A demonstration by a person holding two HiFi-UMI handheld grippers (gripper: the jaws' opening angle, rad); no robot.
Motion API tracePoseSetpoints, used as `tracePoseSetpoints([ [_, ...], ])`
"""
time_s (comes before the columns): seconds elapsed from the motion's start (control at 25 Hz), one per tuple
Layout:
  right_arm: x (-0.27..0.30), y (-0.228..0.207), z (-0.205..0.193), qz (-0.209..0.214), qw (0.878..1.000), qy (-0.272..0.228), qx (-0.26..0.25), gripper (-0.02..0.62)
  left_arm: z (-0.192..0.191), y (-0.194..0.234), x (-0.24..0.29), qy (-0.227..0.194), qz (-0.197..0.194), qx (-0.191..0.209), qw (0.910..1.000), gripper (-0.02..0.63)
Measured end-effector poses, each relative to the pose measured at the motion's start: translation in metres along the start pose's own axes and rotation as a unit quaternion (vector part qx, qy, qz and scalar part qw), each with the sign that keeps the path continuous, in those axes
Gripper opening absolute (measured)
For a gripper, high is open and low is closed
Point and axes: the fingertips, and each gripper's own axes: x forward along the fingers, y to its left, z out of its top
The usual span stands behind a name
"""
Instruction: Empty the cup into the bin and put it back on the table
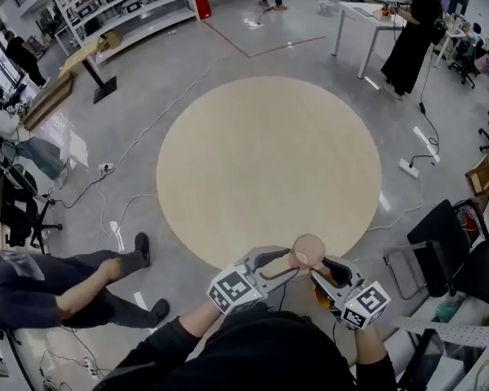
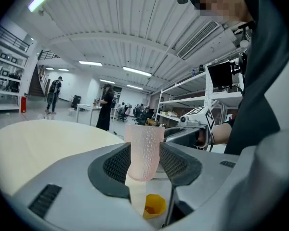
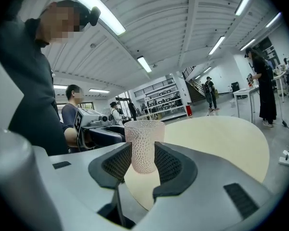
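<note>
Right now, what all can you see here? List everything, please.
cup: one, pale pink, dimpled, between both grippers at the table's near edge
table: one, beige, round, centre
orange thing: one, below the grippers; cannot tell what it is
desk: one, white, far right
shelves: white, far left
chairs: several, black, both sides
people: at least four, around the room
cables: several, beside the table
left gripper: grey, shut on cup
right gripper: grey, shut on cup

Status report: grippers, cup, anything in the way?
Left gripper, right gripper: jaws shut on cup. Cup upright at table's near edge. Rest of table bare.
</note>
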Motion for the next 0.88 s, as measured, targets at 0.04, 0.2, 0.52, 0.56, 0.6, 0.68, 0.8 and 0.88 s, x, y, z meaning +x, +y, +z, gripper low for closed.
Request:
tracePoseSetpoints([
  [0.04, 0.010, -0.001, -0.001, 0.005, 1.000, 0.007, -0.004, 0.153, -0.002, 0.009, -0.004, 0.000, 0.007, 0.001, 1.0000, 0.201],
  [0.2, 0.050, -0.003, -0.005, 0.023, 0.999, 0.033, -0.023, 0.153, -0.010, 0.041, -0.022, 0.002, 0.033, -0.007, 0.9994, 0.201],
  [0.52, 0.131, -0.010, -0.021, 0.050, 0.991, 0.103, -0.075, 0.153, -0.033, 0.105, -0.053, 0.029, 0.089, 0.017, 0.9955, 0.201],
  [0.56, 0.138, -0.015, -0.025, 0.053, 0.989, 0.111, -0.081, 0.153, -0.037, 0.112, -0.051, 0.035, 0.097, 0.023, 0.9944, 0.201],
  [0.6, 0.143, -0.021, -0.029, 0.057, 0.988, 0.118, -0.085, 0.153, -0.041, 0.118, -0.048, 0.040, 0.106, 0.027, 0.9932, 0.201],
  [0.68, 0.151, -0.034, -0.038, 0.064, 0.985, 0.133, -0.093, 0.153, -0.050, 0.129, -0.040, 0.054, 0.124, 0.033, 0.9903, 0.201],
  [0.8, 0.160, -0.049, -0.054, 0.076, 0.977, 0.167, -0.113, 0.153, -0.066, 0.140, -0.028, 0.077, 0.148, 0.030, 0.9855, 0.201],
  [0.88, 0.163, -0.055, -0.065, 0.085, 0.971, 0.186, -0.122, 0.153, -0.077, 0.143, -0.023, 0.091, 0.159, 0.021, 0.9829, 0.202],
])
